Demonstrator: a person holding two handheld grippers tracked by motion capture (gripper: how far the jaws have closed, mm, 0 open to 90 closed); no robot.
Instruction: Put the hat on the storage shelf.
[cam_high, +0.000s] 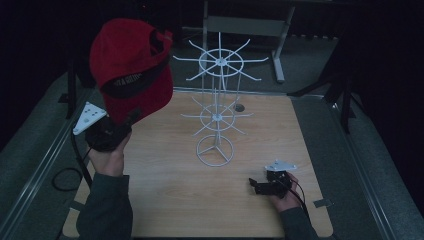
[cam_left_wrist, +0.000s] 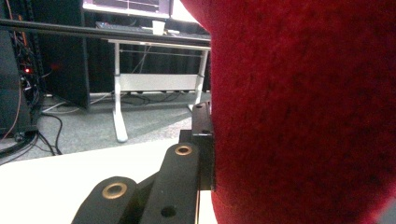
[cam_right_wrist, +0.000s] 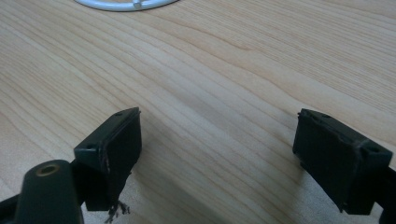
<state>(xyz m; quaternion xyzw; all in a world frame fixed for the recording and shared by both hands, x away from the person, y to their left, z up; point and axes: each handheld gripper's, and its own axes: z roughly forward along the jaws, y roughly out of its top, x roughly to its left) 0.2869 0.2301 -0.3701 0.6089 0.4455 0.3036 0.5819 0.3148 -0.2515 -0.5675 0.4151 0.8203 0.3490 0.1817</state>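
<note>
A red cap (cam_high: 131, 70) with a black inner band is held up above the table's left side. My left gripper (cam_high: 131, 118) is shut on the cap's lower edge; in the left gripper view the red fabric (cam_left_wrist: 303, 112) covers the right half, pressed against one black jaw. A white wire rack (cam_high: 218, 107) with two tiers of radiating hooks stands on a ring base at the table's middle. My right gripper (cam_high: 253, 184) rests low near the front right of the table, open, with bare wood between its fingers (cam_right_wrist: 112, 149).
The wooden table (cam_high: 165, 200) is ringed by grey carpet and metal rails. A white-legged desk (cam_high: 277, 45) stands behind the table. A black cable (cam_high: 65, 177) loops off the left edge. The rack's ring base (cam_right_wrist: 126, 4) lies just ahead of the right gripper.
</note>
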